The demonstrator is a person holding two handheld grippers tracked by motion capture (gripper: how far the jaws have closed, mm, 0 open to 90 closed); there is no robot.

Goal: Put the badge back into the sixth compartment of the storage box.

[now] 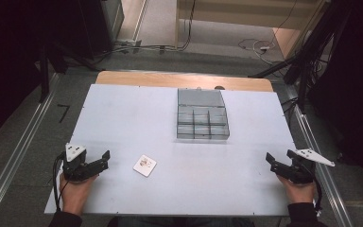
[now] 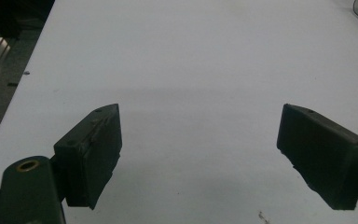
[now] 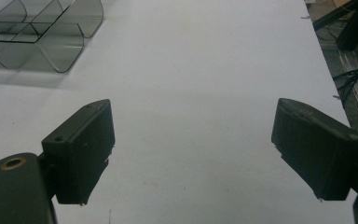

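White desk (image 1: 123, 113) work is judged barely started: small white packet (image 1: 144, 165) lies untouched near the front edge, clear divided box (image 1: 202, 120) toward the back edge, left gripper (image 1: 105, 160) and right gripper (image 1: 270, 161) fingers wide open, nothing held.

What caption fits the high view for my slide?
Two open tools, left tool and right tool, rest beside a small white card; clear divided box beyond.

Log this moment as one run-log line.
left gripper: open, empty | right gripper: open, empty | white card: flat on table, untouched | clear divided box: far side
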